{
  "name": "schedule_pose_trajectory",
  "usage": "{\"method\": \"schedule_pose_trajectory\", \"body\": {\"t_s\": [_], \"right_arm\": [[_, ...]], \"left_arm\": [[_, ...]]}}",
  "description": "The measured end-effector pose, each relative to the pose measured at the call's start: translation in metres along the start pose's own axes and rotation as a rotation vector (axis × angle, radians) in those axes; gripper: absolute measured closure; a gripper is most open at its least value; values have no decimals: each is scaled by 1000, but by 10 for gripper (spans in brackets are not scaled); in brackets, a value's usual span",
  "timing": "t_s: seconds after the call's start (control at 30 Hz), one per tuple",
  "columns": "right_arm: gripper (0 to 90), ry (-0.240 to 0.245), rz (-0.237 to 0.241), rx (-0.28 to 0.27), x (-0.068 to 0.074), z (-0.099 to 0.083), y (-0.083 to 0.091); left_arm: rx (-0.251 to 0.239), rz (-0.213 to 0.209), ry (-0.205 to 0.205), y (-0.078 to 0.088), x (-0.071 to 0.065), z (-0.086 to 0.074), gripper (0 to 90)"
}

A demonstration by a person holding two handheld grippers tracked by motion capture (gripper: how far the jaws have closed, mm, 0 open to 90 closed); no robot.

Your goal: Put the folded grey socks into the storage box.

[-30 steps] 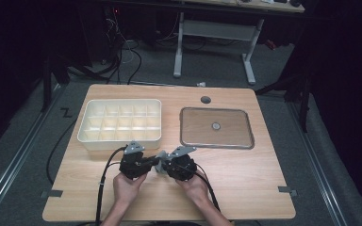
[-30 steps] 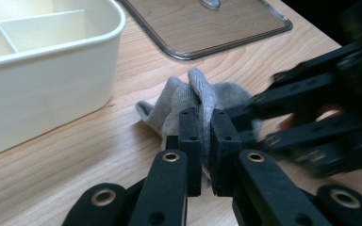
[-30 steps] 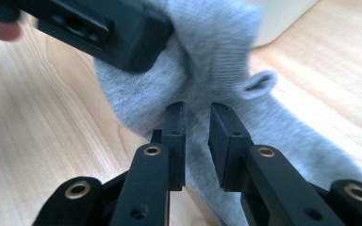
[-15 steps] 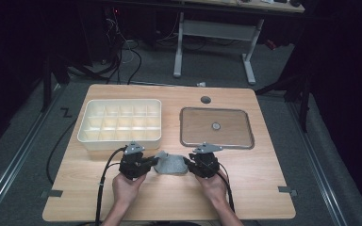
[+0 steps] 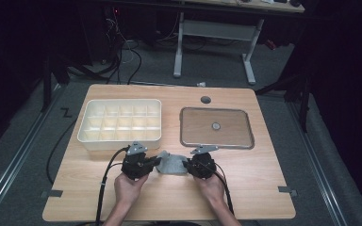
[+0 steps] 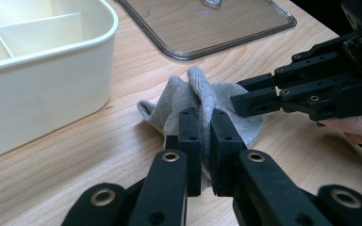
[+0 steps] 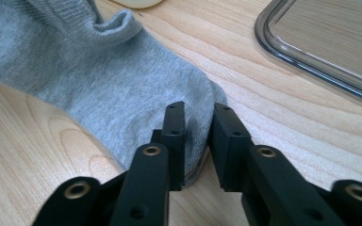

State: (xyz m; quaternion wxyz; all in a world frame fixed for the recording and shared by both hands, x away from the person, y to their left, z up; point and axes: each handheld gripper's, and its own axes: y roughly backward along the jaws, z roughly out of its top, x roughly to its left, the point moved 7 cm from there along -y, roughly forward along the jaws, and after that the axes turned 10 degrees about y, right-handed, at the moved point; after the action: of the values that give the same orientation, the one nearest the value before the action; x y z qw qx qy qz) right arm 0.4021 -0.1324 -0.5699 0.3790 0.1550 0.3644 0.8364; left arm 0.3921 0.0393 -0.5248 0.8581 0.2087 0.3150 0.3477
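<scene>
A: Grey sock (image 5: pixel 172 164) — where is it?
B: On the wooden table (image 5: pixel 264 179), near the front edge, stretched between the two tools. The cream compartment box (image 5: pixel 120 122) stands behind it to the left, the clear lid (image 5: pixel 217 127) lies behind it to the right, neither touching it.

A: Left gripper (image 6: pixel 206 117)?
B: Jaws pressed nearly together, pinching a bunched fold of the sock at its left end. Fabric rises in a hump just past the tips.

A: Right gripper (image 7: pixel 199 110)?
B: Its jaws have just been closing. They straddle the sock's rounded end with a narrow gap between them; cloth sits in that gap, against the left jaw — whether both pads press it I cannot tell for certain, though it looks gripped.
</scene>
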Motion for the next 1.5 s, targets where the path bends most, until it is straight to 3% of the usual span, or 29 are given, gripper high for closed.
{"method": "schedule_pose_trajectory", "body": {"t_s": [0.1, 0.47, 1.5], "right_arm": [[813, 23, 0, 0, 1, 0, -3], [821, 28, 22, -18, 3, 2, -7], [821, 53, 92, -44, 22, 10, -17]], "left_arm": [[4, -2, -7, -1, -2, 0, 853], [20, -39, -40, -10, -15, 7, 851], [112, -61, -80, -42, -21, -3, 849]]}}
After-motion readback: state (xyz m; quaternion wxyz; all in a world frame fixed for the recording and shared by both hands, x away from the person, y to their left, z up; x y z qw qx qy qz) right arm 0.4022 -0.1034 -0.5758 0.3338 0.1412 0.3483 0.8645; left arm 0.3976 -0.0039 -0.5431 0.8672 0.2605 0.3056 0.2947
